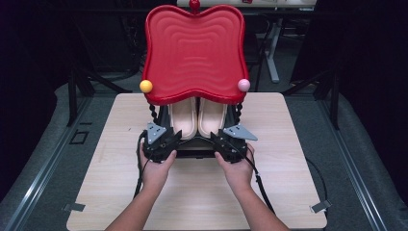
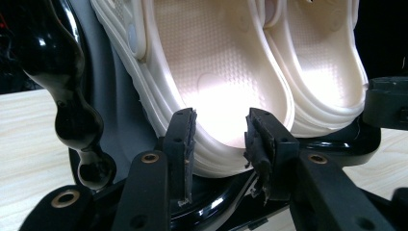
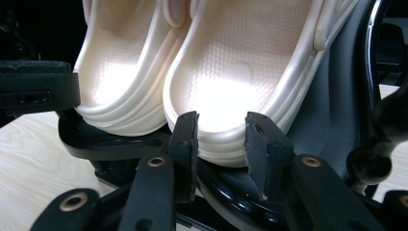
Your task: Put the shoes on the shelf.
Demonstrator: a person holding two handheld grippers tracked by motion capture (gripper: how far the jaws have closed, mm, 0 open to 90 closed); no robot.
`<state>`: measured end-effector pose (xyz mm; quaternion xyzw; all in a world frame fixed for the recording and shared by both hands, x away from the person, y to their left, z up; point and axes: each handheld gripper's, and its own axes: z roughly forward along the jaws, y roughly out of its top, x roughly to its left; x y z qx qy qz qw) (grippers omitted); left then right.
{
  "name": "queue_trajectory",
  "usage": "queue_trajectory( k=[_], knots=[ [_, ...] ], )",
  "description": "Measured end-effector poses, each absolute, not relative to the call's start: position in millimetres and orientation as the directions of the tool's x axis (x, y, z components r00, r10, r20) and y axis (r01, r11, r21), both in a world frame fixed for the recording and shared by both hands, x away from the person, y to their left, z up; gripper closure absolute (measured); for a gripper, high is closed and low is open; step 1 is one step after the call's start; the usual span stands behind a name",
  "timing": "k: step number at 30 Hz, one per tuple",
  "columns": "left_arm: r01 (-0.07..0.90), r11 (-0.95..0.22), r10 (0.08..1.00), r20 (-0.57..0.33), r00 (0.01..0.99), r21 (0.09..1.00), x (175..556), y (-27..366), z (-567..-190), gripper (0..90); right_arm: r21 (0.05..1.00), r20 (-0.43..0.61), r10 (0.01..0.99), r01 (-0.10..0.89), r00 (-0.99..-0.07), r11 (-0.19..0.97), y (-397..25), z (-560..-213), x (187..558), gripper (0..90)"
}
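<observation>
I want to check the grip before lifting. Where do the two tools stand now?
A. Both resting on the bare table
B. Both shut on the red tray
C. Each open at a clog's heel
C: the left tool and the right tool each have their jaws apart around the heel of a cream clog.

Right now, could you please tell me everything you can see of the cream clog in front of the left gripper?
The left clog is cream, of smooth foam-like plastic, with a finely dotted footbed, ribbed lines around the heel wall and a strap rivet at its side. It lies heel toward the person on the black rack shelf, under the red top, side by side with the right clog. The left gripper is open, its jaws standing either side of the heel rim; whether they touch it, I cannot tell.
</observation>
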<state>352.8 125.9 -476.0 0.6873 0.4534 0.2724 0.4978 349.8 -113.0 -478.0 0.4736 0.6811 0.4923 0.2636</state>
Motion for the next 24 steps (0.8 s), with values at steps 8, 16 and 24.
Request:
queue_trajectory(
  k=[8,16,24],
  knots=[
    [0.344,-0.102,0.88,-0.077,0.47,0.933,347.4,131.0,-476.0,61.7,0.924,0.095,0.894,0.374,-0.438,0.085,-116.4,-477.1,344.4,64.0],
    [0.319,-0.163,0.859,-0.025,0.512,0.933,319.3,143.2,-479.6,58.2,0.92,-0.036,0.882,0.33,-0.47,0.213,-128.8,-482.7,313.7,62.9],
    [0.306,-0.226,0.844,0.029,0.535,0.925,290.7,174.1,-495.5,49.8,0.897,-0.115,0.87,0.326,-0.48,0.299,-167.6,-492.7,277.7,56.2]
  ],
)
